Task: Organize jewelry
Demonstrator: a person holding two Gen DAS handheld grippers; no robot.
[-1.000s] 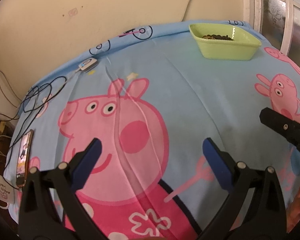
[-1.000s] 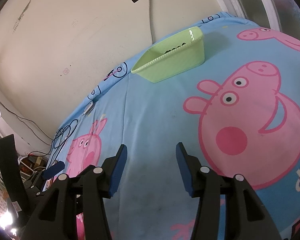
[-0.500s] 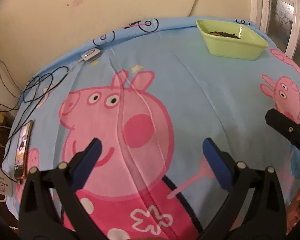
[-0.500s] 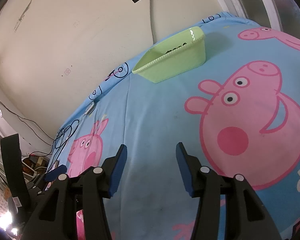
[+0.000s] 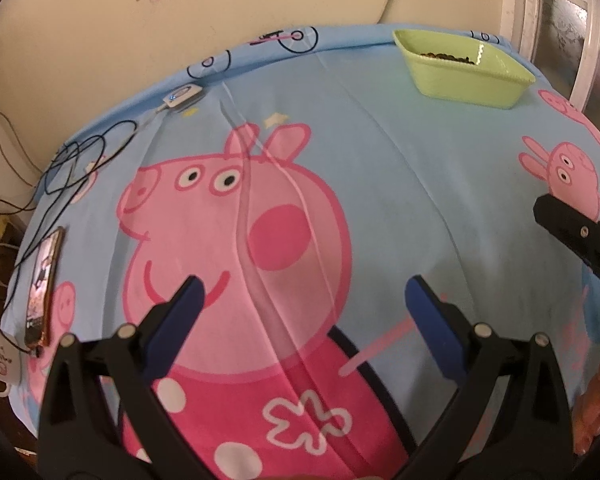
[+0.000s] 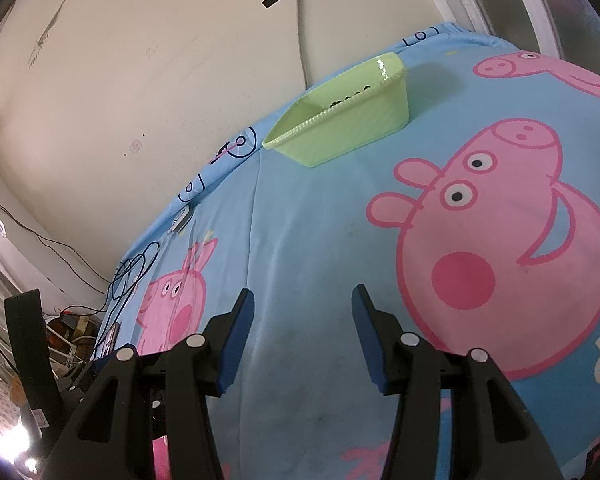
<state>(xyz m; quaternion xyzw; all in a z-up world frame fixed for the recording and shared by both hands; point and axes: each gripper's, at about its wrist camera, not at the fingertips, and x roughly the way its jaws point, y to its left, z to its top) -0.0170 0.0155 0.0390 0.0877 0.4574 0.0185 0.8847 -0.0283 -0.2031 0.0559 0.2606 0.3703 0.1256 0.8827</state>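
Green tray (image 5: 466, 76) — one, two grippers — jaws apart

Green tray of jewelry at the far edge of the bed

A pale green plastic tray (image 5: 466, 76), rectangular with sloping walls and a ribbed rim, stands upright on the blue cartoon-pig bedsheet (image 5: 380, 184) close to the wall. Small dark jewelry pieces (image 5: 446, 57) lie heaped inside at its far end; what kind they are cannot be told.

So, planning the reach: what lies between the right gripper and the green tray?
Only bare blue cartoon sheet between right gripper and green tray, per the right wrist view.
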